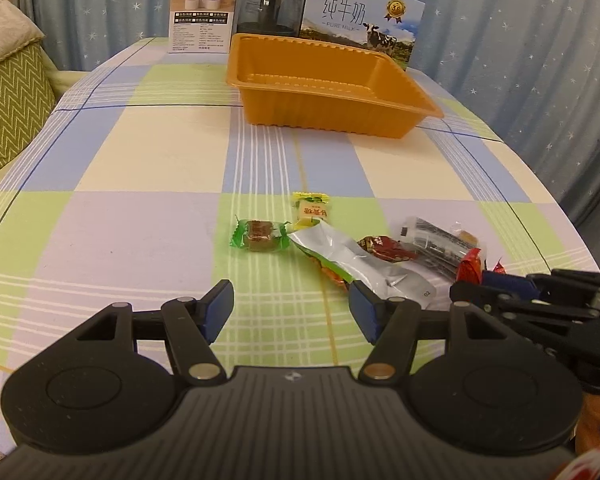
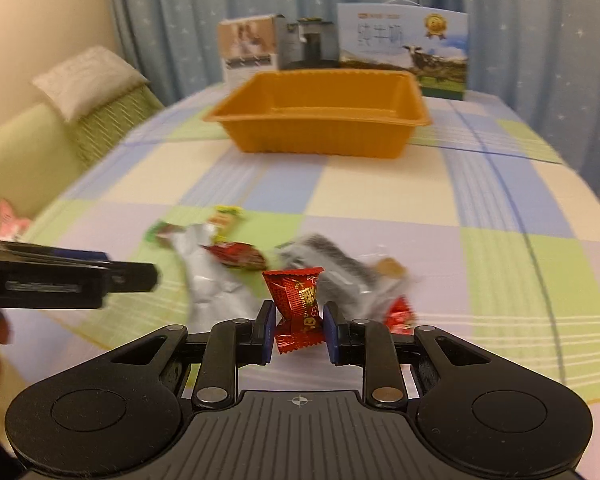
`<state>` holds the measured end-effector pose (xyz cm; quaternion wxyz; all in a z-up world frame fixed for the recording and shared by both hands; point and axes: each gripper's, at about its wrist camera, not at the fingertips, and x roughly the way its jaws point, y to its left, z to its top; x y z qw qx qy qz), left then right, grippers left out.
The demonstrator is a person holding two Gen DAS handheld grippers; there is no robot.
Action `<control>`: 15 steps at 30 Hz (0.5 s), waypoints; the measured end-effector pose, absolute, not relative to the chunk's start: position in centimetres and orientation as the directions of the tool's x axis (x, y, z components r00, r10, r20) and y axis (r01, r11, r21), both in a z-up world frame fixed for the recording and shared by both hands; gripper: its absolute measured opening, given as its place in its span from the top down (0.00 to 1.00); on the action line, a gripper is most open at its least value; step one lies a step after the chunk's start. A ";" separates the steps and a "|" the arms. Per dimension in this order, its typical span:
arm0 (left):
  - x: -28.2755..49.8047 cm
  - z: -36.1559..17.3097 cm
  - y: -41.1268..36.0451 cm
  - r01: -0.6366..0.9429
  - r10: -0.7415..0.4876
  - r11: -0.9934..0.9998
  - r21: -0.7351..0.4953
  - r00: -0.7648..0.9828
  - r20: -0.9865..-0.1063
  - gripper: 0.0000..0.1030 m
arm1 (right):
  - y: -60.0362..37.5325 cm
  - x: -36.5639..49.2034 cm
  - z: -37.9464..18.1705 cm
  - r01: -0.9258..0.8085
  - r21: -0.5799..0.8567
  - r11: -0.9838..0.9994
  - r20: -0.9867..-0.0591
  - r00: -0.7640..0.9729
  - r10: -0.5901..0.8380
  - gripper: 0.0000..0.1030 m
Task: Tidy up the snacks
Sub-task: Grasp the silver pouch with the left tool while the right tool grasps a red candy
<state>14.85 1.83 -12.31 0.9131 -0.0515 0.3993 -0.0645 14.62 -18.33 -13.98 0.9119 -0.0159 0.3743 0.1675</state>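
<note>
My right gripper (image 2: 298, 330) is shut on a red wrapped candy (image 2: 298, 308) and holds it just above the table, near the snack pile. My left gripper (image 1: 291, 308) is open and empty, low over the checked cloth just in front of the pile. The pile holds a green-wrapped candy (image 1: 260, 235), a yellow packet (image 1: 311, 211), a silver pouch (image 1: 360, 264), a dark red candy (image 1: 384, 249) and a clear striped packet (image 1: 436, 240). The orange tray (image 1: 380, 120) stands empty farther back; it also shows in the right wrist view (image 2: 320, 136).
Behind the tray stand a white box (image 1: 203, 12), a dark kettle-like appliance (image 1: 266, 8) and a milk carton box (image 1: 360, 20). A green sofa with a cushion (image 1: 8, 92) is at the table's left. Blue curtains hang behind.
</note>
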 end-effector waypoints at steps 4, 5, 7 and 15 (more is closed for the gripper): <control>14.9 -12.5 2.3 0.060 -0.152 0.987 -0.151 0.671 -0.726 0.41 | -17.0 14.9 -14.9 -0.355 0.032 0.934 -0.713 0.647 0.270 0.75; 14.9 -12.6 2.3 0.056 -0.152 0.986 -0.155 0.671 -0.726 0.41 | -16.8 14.9 -15.0 -0.374 0.044 0.926 -0.711 0.640 0.292 0.75; 15.0 -12.6 2.4 0.051 -0.156 0.985 -0.165 0.670 -0.726 0.41 | -16.4 14.4 -14.9 -0.434 0.096 0.896 -0.700 0.610 0.371 0.75; 15.5 -12.4 0.6 0.087 -0.195 0.979 -0.185 0.673 -0.714 0.39 | -17.9 14.0 -14.8 -0.356 0.152 0.922 -0.717 0.602 0.351 0.75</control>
